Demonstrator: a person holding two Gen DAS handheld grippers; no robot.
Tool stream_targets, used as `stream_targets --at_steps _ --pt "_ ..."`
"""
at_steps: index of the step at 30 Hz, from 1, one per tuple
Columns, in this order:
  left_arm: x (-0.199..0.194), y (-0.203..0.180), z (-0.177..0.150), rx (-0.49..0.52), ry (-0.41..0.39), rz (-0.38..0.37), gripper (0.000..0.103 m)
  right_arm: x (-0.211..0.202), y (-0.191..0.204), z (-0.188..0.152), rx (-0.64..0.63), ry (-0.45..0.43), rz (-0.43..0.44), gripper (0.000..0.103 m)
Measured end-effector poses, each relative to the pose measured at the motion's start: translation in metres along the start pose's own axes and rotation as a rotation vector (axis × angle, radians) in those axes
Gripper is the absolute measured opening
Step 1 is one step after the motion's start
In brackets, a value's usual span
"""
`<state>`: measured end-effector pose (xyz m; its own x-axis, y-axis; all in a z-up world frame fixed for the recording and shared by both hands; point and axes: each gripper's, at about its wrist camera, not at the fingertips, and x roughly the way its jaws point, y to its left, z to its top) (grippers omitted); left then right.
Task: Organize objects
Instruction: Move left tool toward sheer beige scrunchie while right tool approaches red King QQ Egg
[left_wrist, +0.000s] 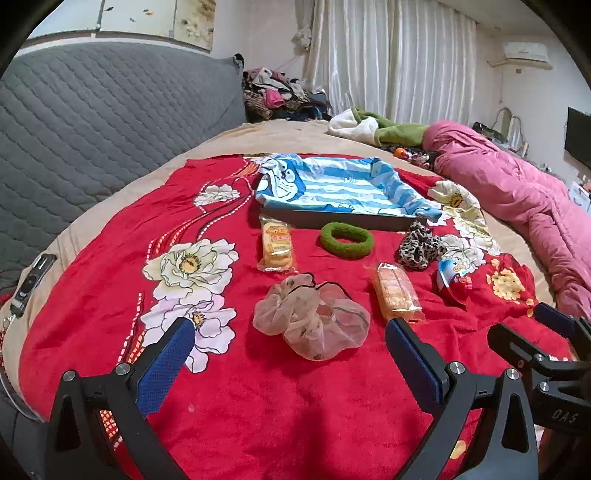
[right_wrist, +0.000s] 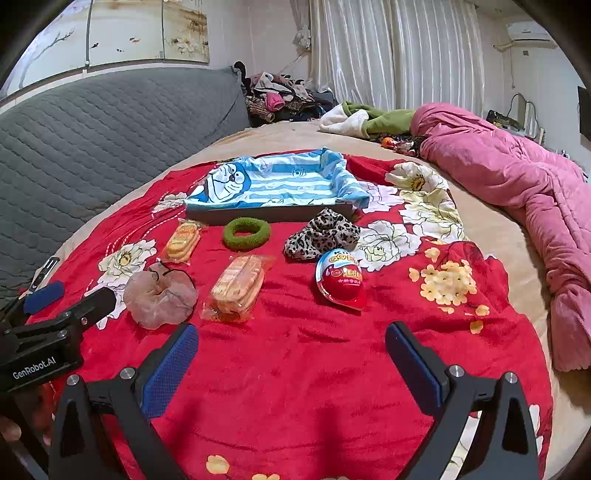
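Observation:
On a red flowered blanket (left_wrist: 258, 398) lie a sheer beige scrunchie (left_wrist: 312, 319) (right_wrist: 160, 295), two wrapped snack packs (left_wrist: 276, 248) (left_wrist: 398, 293), a green ring scrunchie (left_wrist: 346, 240) (right_wrist: 246, 233), a leopard scrunchie (left_wrist: 419, 246) (right_wrist: 323, 234) and a red-and-white chocolate egg (left_wrist: 453, 282) (right_wrist: 340, 278). Behind them stands a dark tray (left_wrist: 332, 218) (right_wrist: 266, 213) lined with a blue striped cartoon cloth (left_wrist: 332, 188). My left gripper (left_wrist: 290, 339) hangs open just short of the beige scrunchie. My right gripper (right_wrist: 291, 347) is open above bare blanket, near the egg and the second snack pack (right_wrist: 238, 286).
A grey quilted headboard (left_wrist: 110, 122) runs along the left. A rolled pink duvet (left_wrist: 517, 195) (right_wrist: 517, 177) lies on the right, with green and white clothes (left_wrist: 376, 127) behind. A clothes pile (left_wrist: 280, 94) and white curtains fill the back. Each gripper shows at the other view's edge.

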<state>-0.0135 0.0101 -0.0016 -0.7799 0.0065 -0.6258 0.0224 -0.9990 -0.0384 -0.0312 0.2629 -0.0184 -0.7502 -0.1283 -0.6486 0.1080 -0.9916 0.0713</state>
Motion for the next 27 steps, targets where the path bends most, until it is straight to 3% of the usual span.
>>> stream_targets --at_steps 27 --pt "0.013 -0.009 0.005 -0.001 0.026 0.006 0.103 0.009 -0.011 0.009 0.016 0.013 0.001 0.102"
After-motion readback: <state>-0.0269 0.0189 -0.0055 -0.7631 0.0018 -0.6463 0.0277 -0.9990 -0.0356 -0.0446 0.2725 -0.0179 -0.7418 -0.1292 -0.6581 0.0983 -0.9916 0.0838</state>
